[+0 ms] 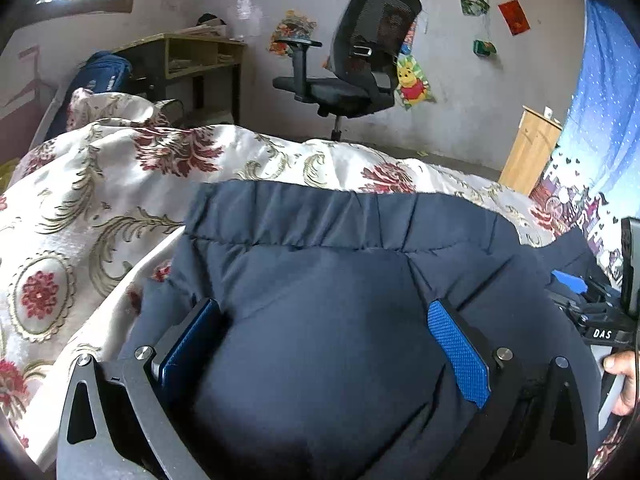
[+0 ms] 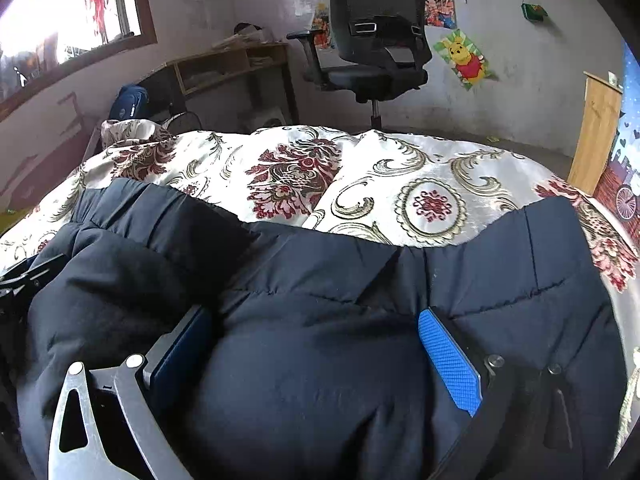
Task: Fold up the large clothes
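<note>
A dark padded jacket point(image 1: 320, 280) lay on the flowered bedspread point(image 1: 80, 208), its stitched hem toward the office chair point(image 1: 352, 60). Left gripper point(image 1: 324, 344) and right gripper point(image 2: 316, 356) each stood with jaws spread, puffy cloth bulging between the pads; no pinch was visible. Judged step: taking hold for a fold. Next move needs both to close on cloth, then lift together.

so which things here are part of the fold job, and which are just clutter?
Job:
- navy padded jacket
- left tool
- right tool
- floral bedspread, the folding surface

Clutter:
- office chair
- desk
- Pooh poster
- wooden cabinet
</note>
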A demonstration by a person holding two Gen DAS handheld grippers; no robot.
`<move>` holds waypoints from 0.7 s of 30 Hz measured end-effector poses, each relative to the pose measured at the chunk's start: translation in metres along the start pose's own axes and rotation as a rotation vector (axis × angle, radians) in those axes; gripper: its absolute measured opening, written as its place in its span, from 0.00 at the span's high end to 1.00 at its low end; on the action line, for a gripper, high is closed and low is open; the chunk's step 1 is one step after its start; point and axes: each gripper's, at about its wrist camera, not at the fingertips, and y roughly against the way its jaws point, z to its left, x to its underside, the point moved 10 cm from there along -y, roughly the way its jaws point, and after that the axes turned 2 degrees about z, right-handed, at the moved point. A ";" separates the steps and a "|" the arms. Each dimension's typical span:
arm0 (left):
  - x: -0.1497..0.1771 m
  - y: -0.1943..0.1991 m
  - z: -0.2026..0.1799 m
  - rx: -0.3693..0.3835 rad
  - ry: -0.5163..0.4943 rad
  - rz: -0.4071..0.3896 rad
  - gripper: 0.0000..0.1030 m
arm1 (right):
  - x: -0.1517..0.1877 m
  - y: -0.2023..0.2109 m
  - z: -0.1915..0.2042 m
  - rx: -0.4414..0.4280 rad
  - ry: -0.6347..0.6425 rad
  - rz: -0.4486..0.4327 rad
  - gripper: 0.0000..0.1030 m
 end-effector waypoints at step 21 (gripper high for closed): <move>0.045 0.047 0.102 0.088 0.204 0.173 0.01 | 0.060 0.082 -0.132 0.042 -0.183 0.096 0.00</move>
